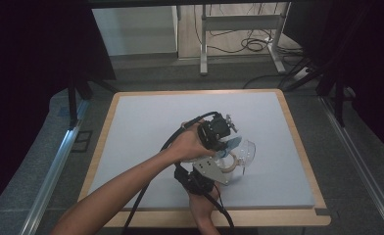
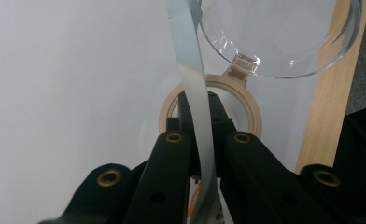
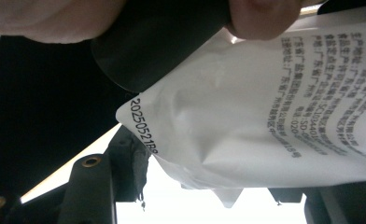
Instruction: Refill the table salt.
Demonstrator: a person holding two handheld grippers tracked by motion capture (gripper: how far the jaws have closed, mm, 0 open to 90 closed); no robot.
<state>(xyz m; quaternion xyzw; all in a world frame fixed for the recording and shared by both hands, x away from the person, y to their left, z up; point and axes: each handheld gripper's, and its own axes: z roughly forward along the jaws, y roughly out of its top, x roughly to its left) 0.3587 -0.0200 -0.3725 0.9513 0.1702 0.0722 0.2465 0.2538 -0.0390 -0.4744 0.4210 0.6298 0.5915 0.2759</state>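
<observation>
Currently we hold the left gripper (image 2: 204, 140) clamped on a pouch edge (image 2: 190, 84); clear lid (image 2: 284, 42) at 1 o'clock; right gripper's (image 3: 172, 186) jaw state unclear.

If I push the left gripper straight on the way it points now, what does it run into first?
Most likely the tan ring just past the tips of the left gripper, which is pinching a pale strip. Beyond the ring sits the clear lid. Depth is hard to judge, so the ring may already be touching.

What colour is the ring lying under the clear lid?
Light tan, wood-like. The ring shows best in the left gripper view, hinged to the clear lid.
</observation>
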